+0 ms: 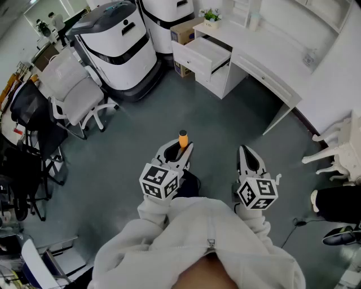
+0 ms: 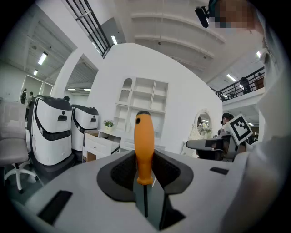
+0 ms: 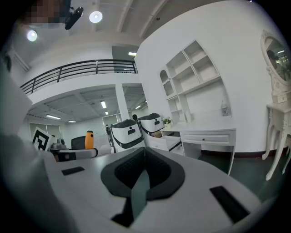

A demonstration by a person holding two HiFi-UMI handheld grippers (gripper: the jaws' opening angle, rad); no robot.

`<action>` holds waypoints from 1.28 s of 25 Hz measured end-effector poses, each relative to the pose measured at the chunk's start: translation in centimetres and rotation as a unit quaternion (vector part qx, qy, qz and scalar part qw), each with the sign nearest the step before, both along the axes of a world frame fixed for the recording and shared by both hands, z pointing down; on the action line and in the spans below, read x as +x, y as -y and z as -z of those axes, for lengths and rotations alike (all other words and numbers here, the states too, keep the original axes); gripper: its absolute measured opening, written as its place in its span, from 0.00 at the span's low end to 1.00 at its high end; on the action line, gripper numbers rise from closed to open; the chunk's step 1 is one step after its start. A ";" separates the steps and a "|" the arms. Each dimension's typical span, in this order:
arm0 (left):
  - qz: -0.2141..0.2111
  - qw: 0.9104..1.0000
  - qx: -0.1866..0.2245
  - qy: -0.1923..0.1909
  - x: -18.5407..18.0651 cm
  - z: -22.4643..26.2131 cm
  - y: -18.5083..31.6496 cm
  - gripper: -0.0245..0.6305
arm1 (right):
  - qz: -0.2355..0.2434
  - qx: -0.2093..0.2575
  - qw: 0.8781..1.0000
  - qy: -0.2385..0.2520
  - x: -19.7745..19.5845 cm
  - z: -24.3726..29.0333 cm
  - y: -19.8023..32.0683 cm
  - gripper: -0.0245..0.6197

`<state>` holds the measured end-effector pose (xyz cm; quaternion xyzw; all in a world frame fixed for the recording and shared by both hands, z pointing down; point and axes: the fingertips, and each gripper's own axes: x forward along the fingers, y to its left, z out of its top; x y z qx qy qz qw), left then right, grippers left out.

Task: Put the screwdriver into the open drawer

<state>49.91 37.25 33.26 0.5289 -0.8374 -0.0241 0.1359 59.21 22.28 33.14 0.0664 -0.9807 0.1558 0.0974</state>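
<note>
An orange-handled screwdriver [image 2: 144, 148] stands upright between the jaws of my left gripper [image 2: 144, 170], which is shut on it; its orange handle [image 1: 183, 138] pokes out past the left gripper [image 1: 179, 151] in the head view. My right gripper [image 1: 248, 160] hangs beside it with its jaws together and nothing between them [image 3: 142, 170]. The white desk [image 1: 265, 51] stands ahead across the grey floor, with an open drawer [image 1: 204, 55] pulled out at its left end. From the right gripper view the screwdriver handle [image 3: 89, 139] shows at the left and the open drawer [image 3: 169, 143] farther off.
Two big white-and-grey machines [image 1: 118, 39] stand left of the desk, with a cardboard box [image 1: 186, 31] between. White office chairs [image 1: 70, 90] and dark chairs [image 1: 28, 135] line the left side. A white ornate chair [image 1: 344, 147] stands at the right. A small plant [image 1: 211, 16] sits on the desk.
</note>
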 end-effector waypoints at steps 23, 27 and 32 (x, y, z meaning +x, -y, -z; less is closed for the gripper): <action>0.029 1.000 -0.010 -0.006 -2.6 -0.4 1.7 0.20 | 0.029 -0.030 0.999 -0.014 -4.3 -1.3 1.8 0.09; 0.030 0.999 -0.008 -0.005 -6.2 0.1 3.1 0.20 | 0.026 -0.032 0.999 -0.018 -7.7 -1.1 3.4 0.09; 0.022 1.000 -0.008 -0.002 -11.1 1.0 4.6 0.20 | 0.012 -0.026 0.999 -0.015 -12.2 0.1 5.4 0.09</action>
